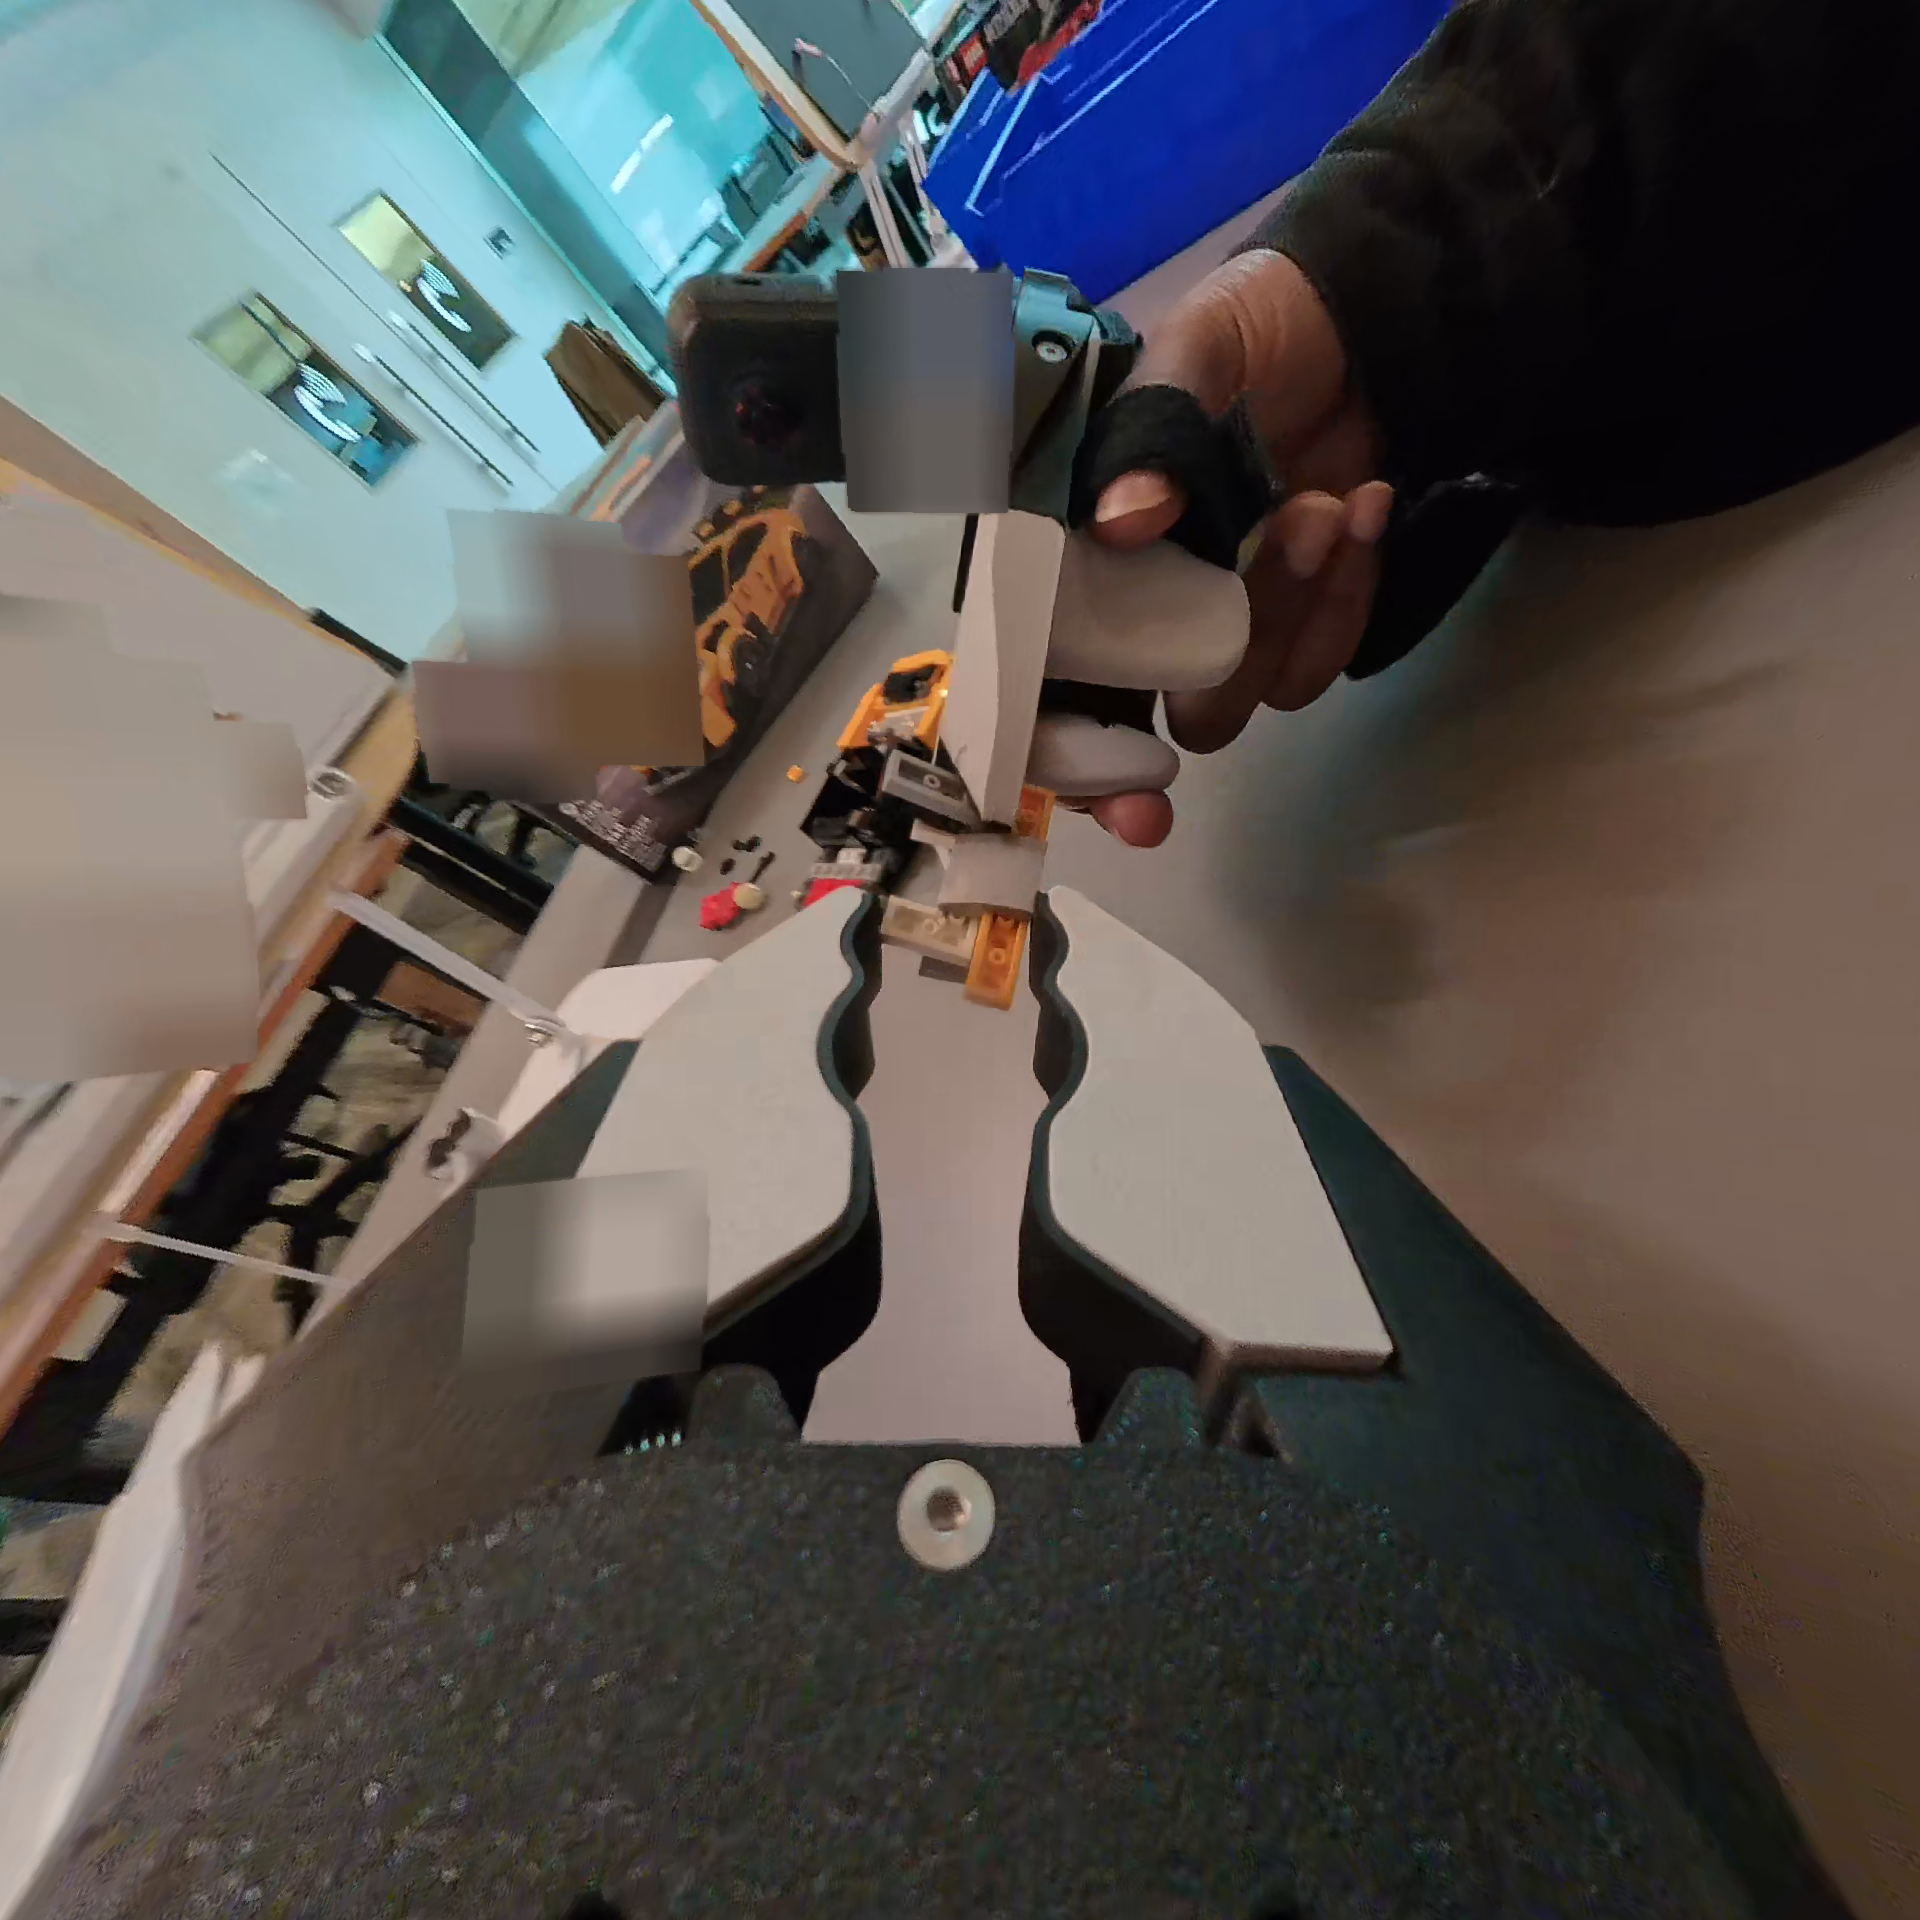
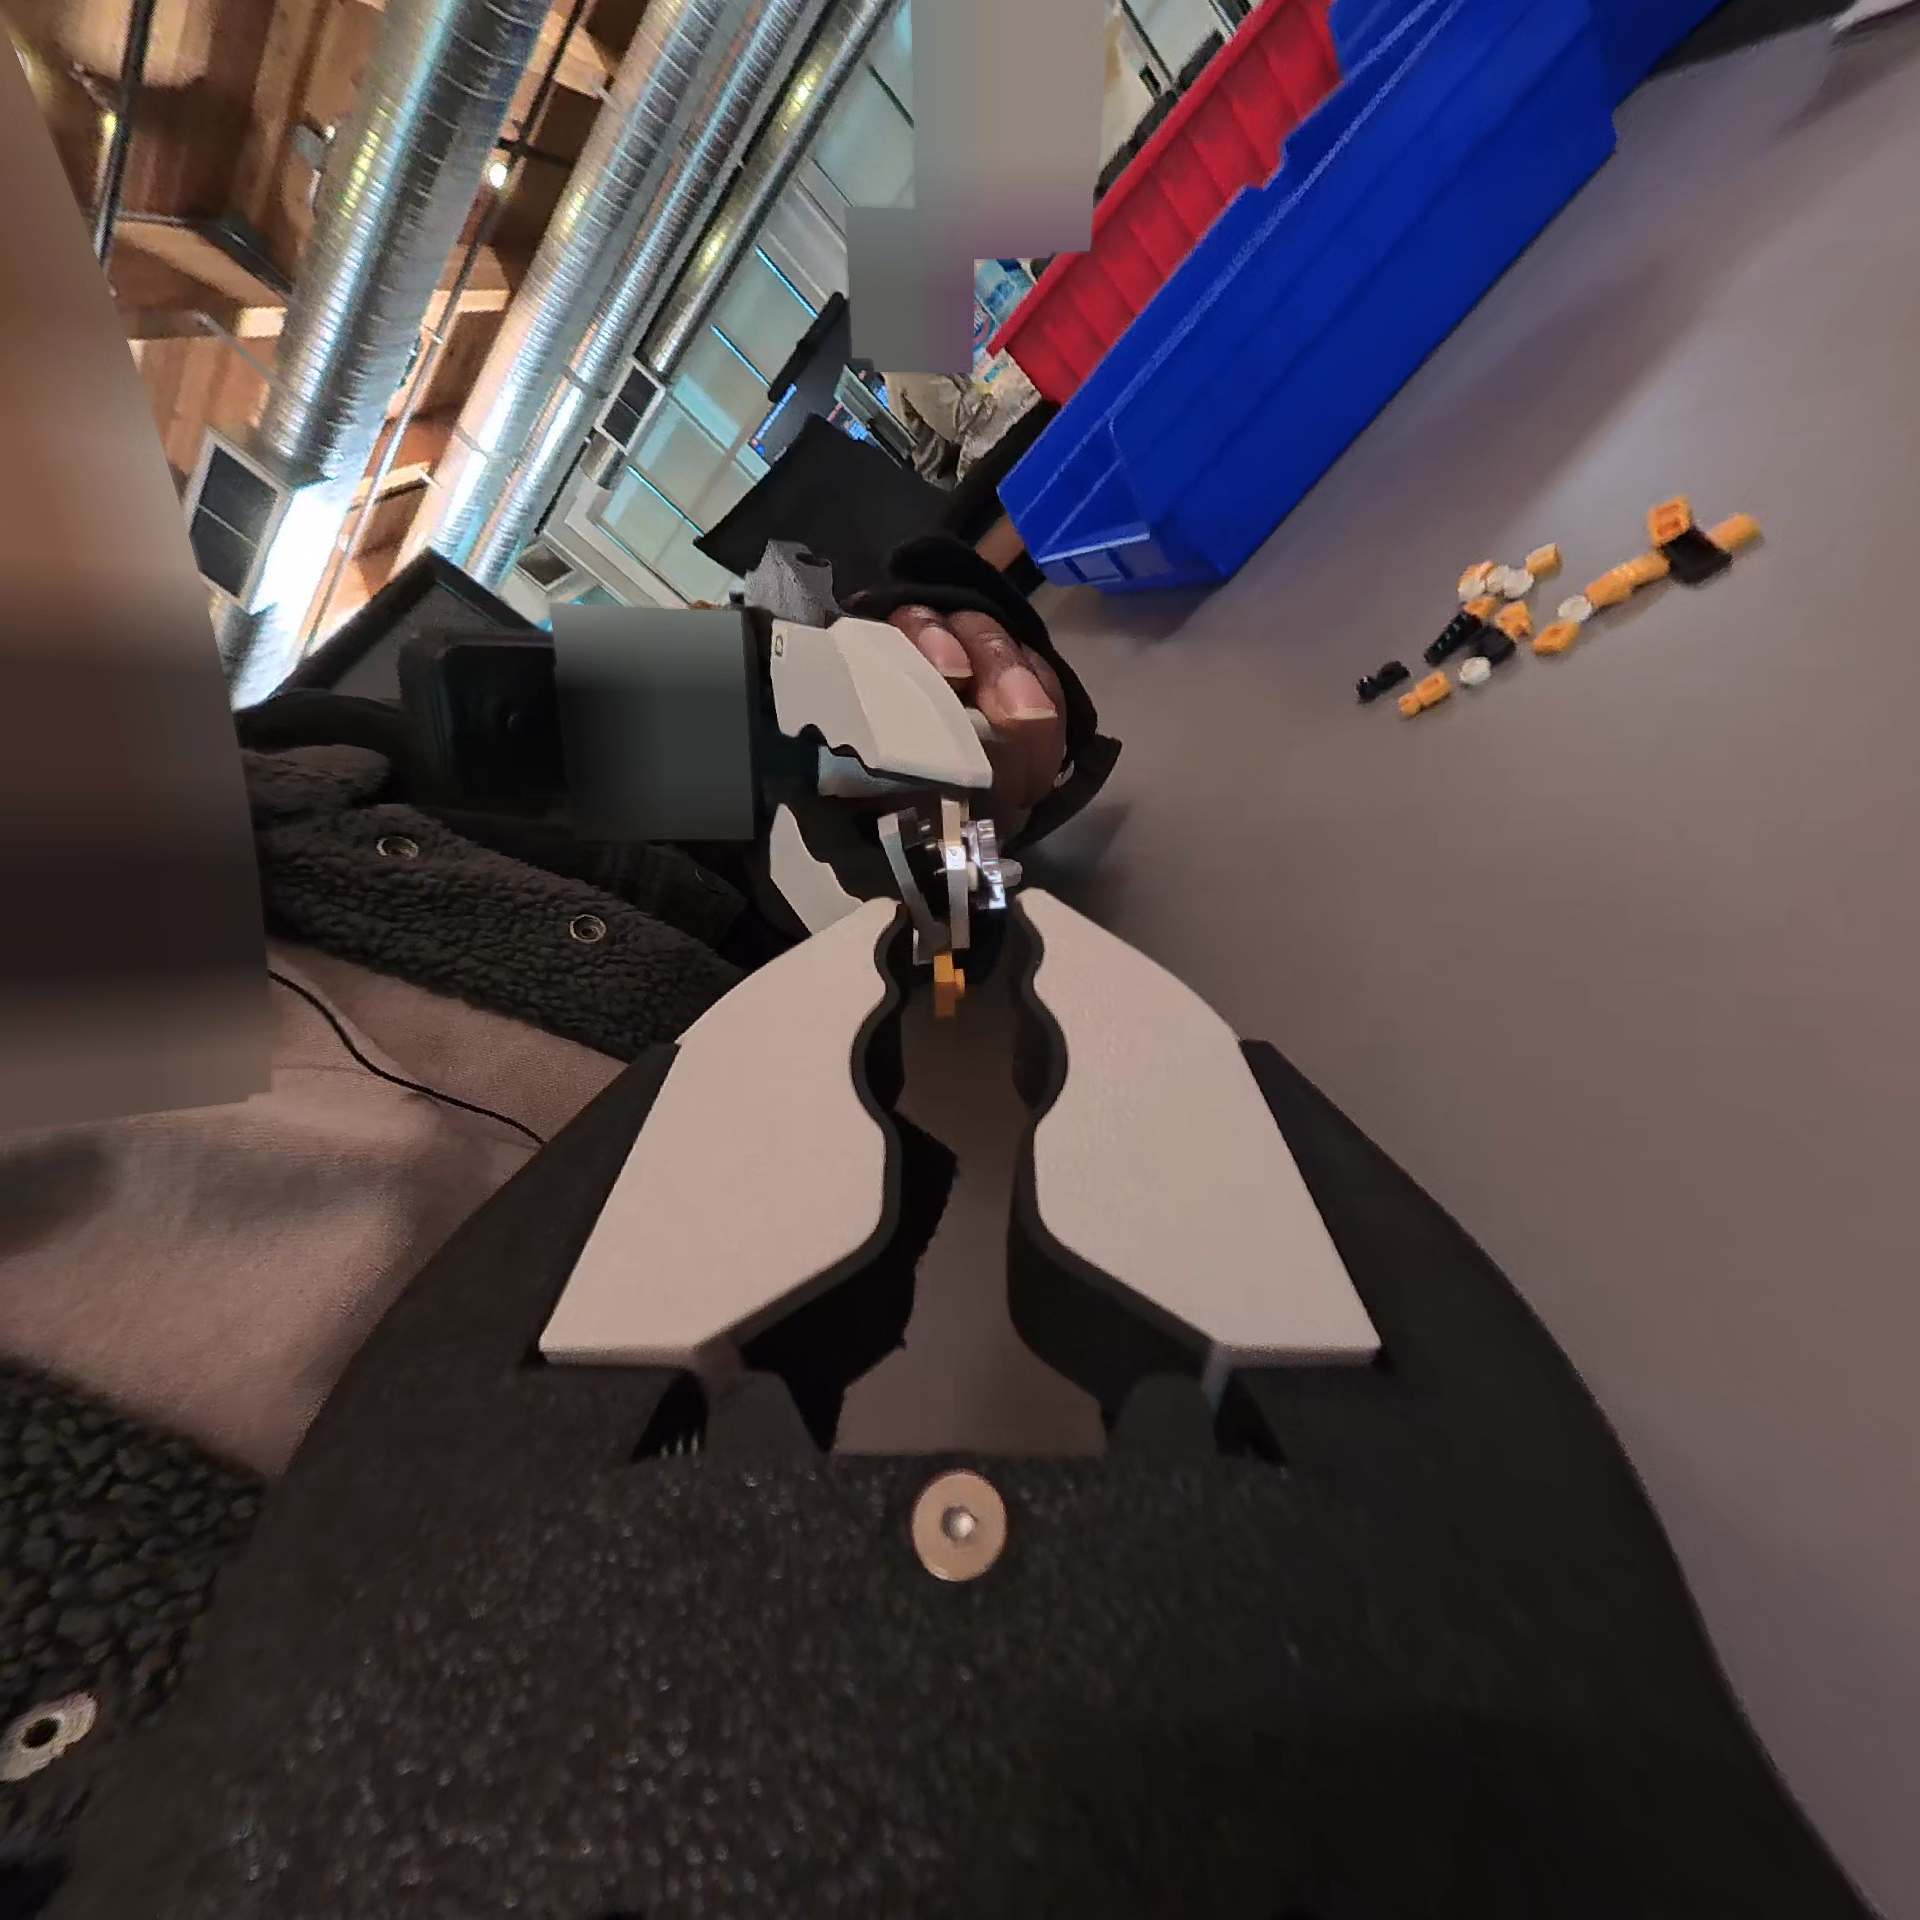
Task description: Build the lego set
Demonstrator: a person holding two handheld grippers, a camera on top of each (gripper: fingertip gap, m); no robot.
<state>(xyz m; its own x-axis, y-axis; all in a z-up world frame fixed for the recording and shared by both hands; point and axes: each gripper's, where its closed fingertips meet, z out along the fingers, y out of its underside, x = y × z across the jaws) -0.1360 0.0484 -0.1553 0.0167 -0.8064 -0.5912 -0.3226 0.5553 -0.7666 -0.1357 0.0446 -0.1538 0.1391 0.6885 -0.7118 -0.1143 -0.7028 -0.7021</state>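
Both sets of jaws stand parted, with grey bench showing through each gap. The left gripper (image 1: 948, 914) has a small grey and orange lego assembly (image 1: 971, 935) right at its tips — whether the jaws actually pinch it I cannot tell from here. The right gripper (image 1: 987, 831) comes down from above onto that same piece, held by a hand (image 1: 1247, 499) in a black sleeve. From the right wrist view, the right gripper (image 2: 961, 920) points at the other tool's tips, where a small orange brick (image 2: 948, 987) pokes out beside grey parts; the left hand (image 2: 997, 675) wraps the handle.

Behind the work sits the half-built orange and black car (image 1: 894, 748), near the set's box (image 1: 748, 665) — and a few red and black bits (image 1: 732, 883) lie beside it. A scatter of orange, black and white loose bricks (image 2: 1548, 613) lies well apart on the bench (image 2: 1558, 1039), near the blue bin (image 2: 1299, 364) and red bin (image 2: 1164, 229).
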